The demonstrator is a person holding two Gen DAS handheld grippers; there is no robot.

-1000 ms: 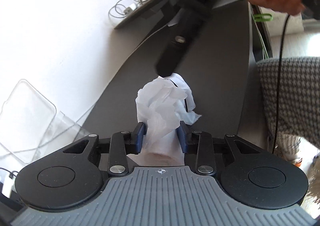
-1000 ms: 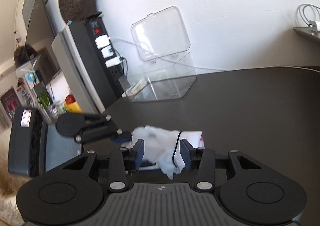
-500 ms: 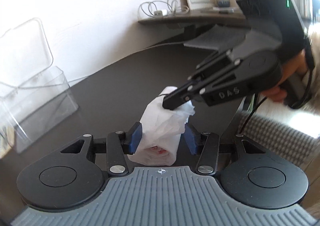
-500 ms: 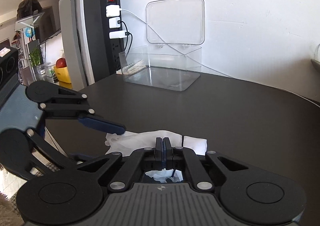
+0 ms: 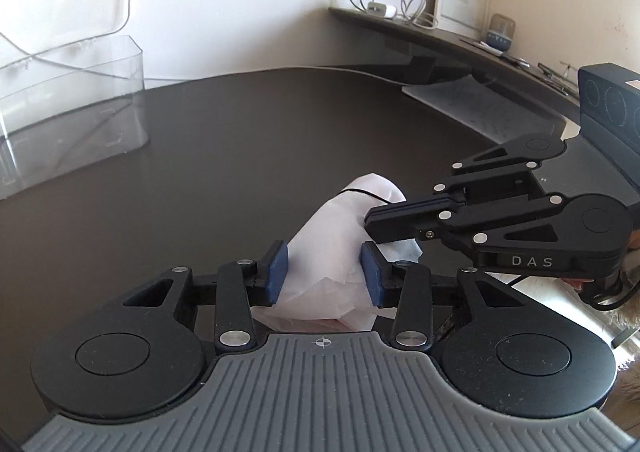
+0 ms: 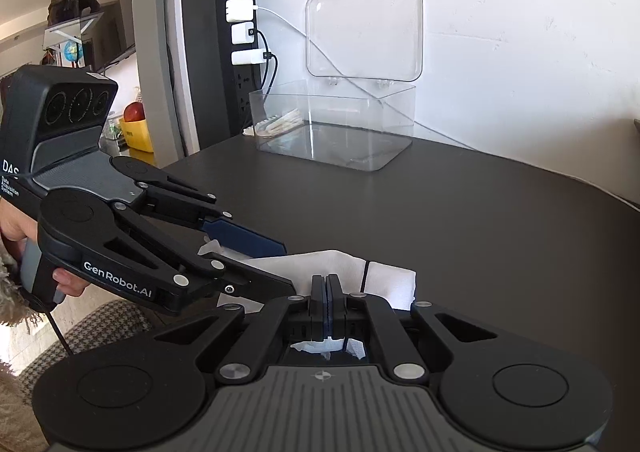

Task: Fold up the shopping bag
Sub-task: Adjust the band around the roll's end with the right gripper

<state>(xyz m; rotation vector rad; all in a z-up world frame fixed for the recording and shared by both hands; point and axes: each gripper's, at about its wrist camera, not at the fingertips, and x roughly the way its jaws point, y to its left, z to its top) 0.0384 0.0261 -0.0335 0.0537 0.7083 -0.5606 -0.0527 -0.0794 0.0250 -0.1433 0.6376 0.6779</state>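
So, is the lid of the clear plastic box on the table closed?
No, the lid of the clear plastic box stands open, upright against the wall.

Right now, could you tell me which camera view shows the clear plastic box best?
The right wrist view: the clear plastic box stands whole on the dark table, its lid raised against the wall. The left wrist view catches only part of it, cut off at the picture's left edge.

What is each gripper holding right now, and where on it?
The right gripper is pinched shut on the white shopping bag at its crumpled edge; the left gripper straddles its bunched middle, jaws closing.
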